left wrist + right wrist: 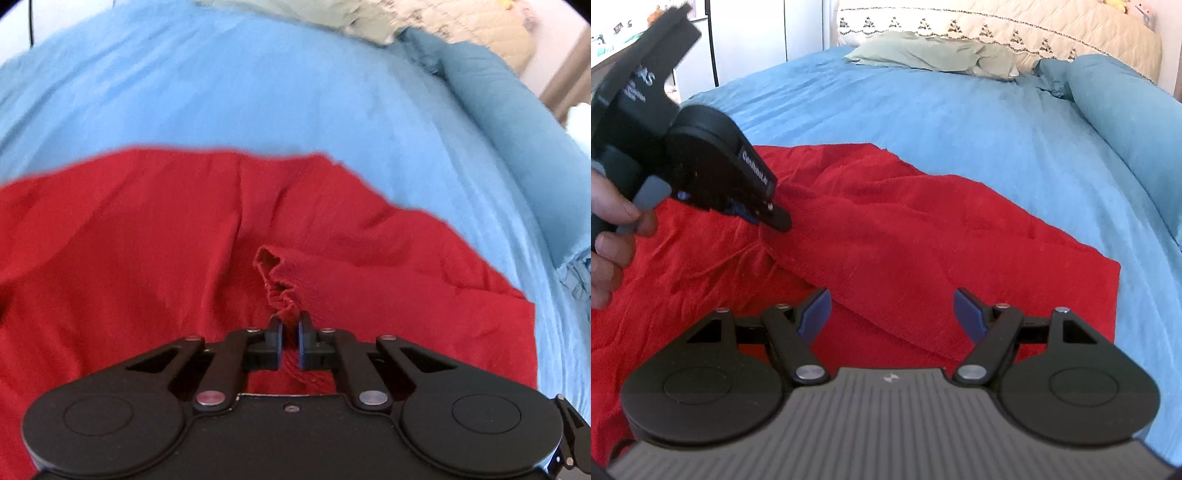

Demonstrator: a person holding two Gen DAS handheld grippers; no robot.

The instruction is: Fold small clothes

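A red cloth [886, 236] lies rumpled on a blue sheet [960, 122] over a bed, filling the lower half of both views. The left gripper [290, 325] is clamped on a bunched ridge of the cloth, its jaws nearly together with red fabric pinched between the blue pads [302, 343]. In the right wrist view it enters from 10 o'clock, held in a hand [609, 240], its tip on the cloth. The right gripper [892, 312] hangs above the cloth's near edge at 6 o'clock, jaws wide apart and holding nothing. A green pillow [934, 53] lies at 12 o'clock, a blue bolster [1126, 122] at 2 o'clock.
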